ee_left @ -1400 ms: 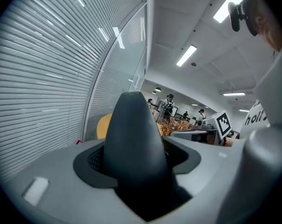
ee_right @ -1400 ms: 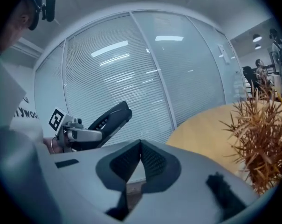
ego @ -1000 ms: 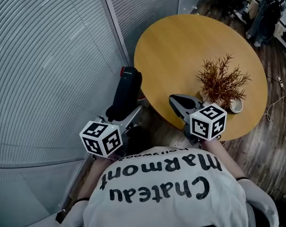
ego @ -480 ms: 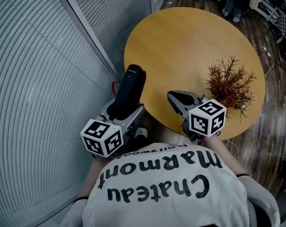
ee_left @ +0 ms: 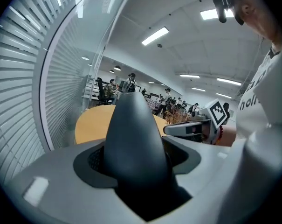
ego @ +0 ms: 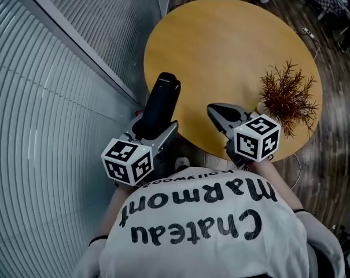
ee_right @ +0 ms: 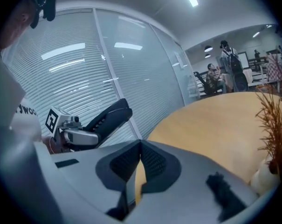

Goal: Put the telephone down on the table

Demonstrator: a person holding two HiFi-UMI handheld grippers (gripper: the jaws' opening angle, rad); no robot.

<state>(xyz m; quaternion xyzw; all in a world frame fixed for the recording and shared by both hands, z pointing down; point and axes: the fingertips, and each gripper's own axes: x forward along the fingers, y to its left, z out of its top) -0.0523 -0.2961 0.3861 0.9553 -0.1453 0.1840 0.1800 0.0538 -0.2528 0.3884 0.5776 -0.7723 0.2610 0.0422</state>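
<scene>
The left tool [ee_left: 136,161] clamps the dark telephone [ee_left: 131,125], which points toward the round wooden table [ee_left: 92,122].

Surroundings on my feed — a plant, blinds and a busy office

A dried rust-brown plant [ego: 287,94] spreads its wiry twigs on my right; the right gripper view shows it rising from a small white pot [ee_right: 262,178]. A curved glass wall with closed horizontal blinds [ego: 47,97] fills the left of the head view, and dark wooden floorboards [ego: 331,143] run along the right, with a thin white cable [ego: 296,165] looping across them. Further back, one person stands with a backpack [ee_right: 227,62] beside a seated one [ee_right: 211,80] — long ceiling light strips [ee_left: 154,35] glow overhead.
</scene>
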